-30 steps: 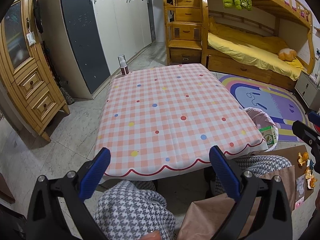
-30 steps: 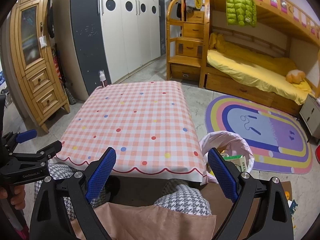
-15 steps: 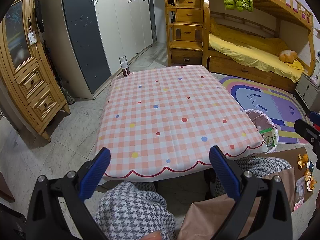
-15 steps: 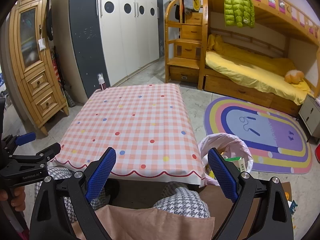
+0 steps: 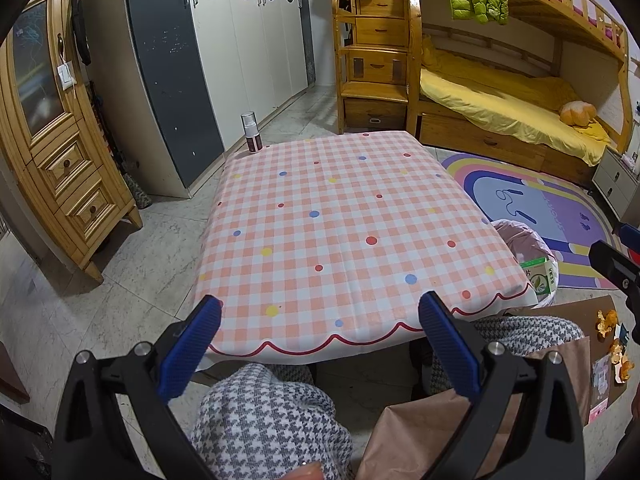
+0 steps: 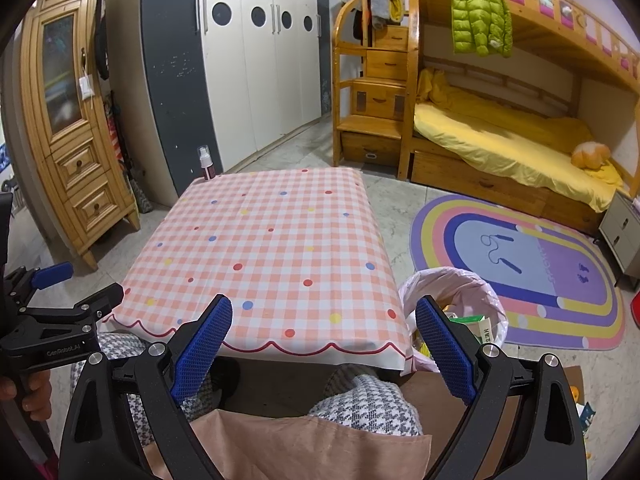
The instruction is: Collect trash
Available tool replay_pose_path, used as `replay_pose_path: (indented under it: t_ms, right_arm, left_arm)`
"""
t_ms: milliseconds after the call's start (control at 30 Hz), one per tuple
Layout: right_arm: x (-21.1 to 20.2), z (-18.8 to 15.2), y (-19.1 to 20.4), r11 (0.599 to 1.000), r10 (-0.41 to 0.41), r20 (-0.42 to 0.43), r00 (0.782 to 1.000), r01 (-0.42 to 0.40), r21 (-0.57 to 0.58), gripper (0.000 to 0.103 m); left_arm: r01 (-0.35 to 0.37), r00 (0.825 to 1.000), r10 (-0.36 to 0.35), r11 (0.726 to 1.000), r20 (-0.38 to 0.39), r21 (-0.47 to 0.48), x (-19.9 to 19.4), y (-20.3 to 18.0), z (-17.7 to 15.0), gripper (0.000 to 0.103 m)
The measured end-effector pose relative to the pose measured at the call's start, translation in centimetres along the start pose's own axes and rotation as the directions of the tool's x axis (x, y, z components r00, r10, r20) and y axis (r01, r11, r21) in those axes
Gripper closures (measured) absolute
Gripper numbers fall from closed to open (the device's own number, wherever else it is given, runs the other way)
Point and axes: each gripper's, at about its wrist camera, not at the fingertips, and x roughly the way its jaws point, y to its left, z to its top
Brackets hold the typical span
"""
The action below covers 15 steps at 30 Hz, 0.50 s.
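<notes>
A kid's bedroom is seen, with a low table [image 6: 280, 240] covered in pink gingham cloth. A spray bottle [image 5: 250, 133] is stood at its far left corner. The trash bin [image 6: 452, 280], lined with a pink bag, is parked just beside the table's right edge, a green carton [image 6: 478, 326] poking out. Both the left gripper [image 5: 320, 320] and the right gripper [image 6: 324, 320] are held wide apart, nothing gripped, above houndstooth-clad knees. Orange peels [image 5: 608, 320] are scattered on cardboard on the floor.

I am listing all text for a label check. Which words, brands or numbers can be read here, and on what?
"GenRobot.AI": on the left claw's black body, in the right wrist view.
Green carton in the bin: print too small to read.
Rug: purple word, blurred.
Bottle: label unreadable.
</notes>
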Motion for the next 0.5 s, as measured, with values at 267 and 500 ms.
replay_pose_path:
  t_ms: [267,500]
  right_arm:
    - [-0.05,-0.04,-0.11,1.0,-0.002,0.001,1.0,0.002,-0.001,0.011]
    - [-0.02,-0.03,-0.1,1.0,-0.004,0.0,1.0,0.004,-0.002,0.011]
  left_arm:
    - [0.001,1.0,-0.001,1.0,0.0,0.001,-0.03,0.01,0.01,0.007]
    - [0.001,1.0,-0.001,1.0,0.0,-0.002,-0.06,0.16,0.09,0.007]
